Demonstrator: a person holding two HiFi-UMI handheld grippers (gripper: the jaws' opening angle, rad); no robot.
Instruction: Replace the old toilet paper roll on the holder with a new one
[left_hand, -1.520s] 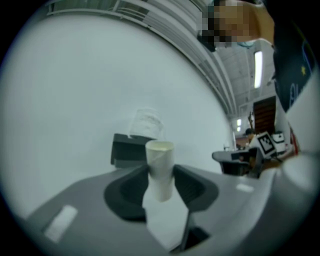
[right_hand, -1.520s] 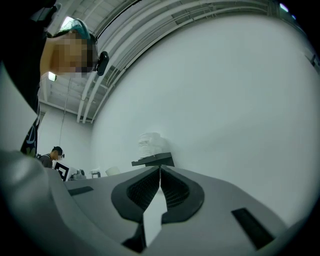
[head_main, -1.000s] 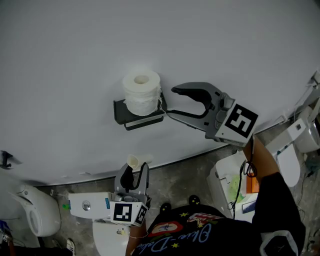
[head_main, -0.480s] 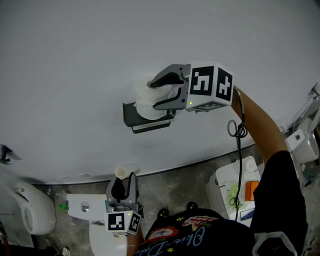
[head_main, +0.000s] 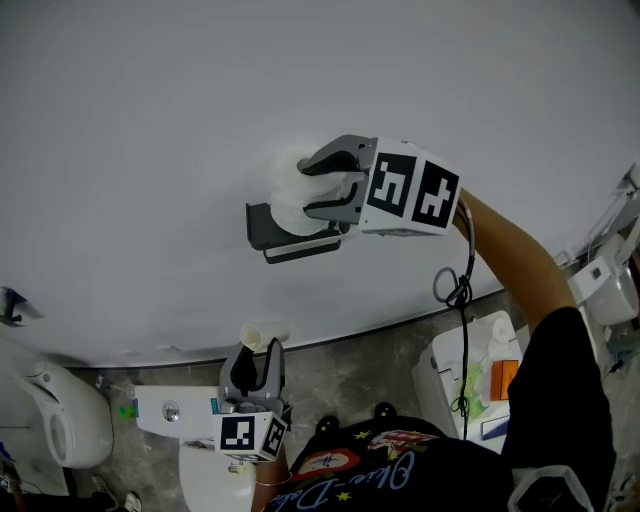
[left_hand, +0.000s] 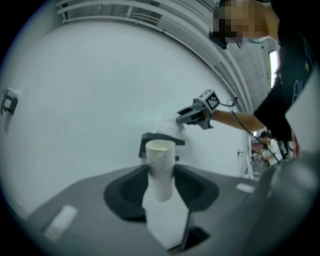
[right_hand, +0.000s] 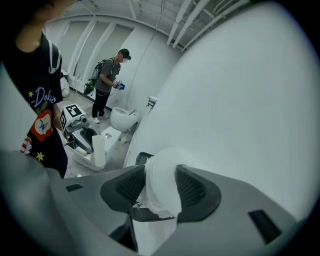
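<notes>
One cardboard tube (left_hand: 161, 170) upright in left gripper (head_main: 258, 362), open end up

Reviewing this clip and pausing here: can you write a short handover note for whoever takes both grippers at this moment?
Left gripper: shut on the cardboard tube with a scrap of paper on it, held low, apart from the holder.
Right gripper: jaws have just been opening and stand wide, straddling the full roll on the wall holder. The roll fills the gap, but no squeeze shows.
Done: the tube is off the holder and a full roll sits on it.
Left: probably check that the roll is seated, draw the right gripper back, and put the tube away.
</notes>
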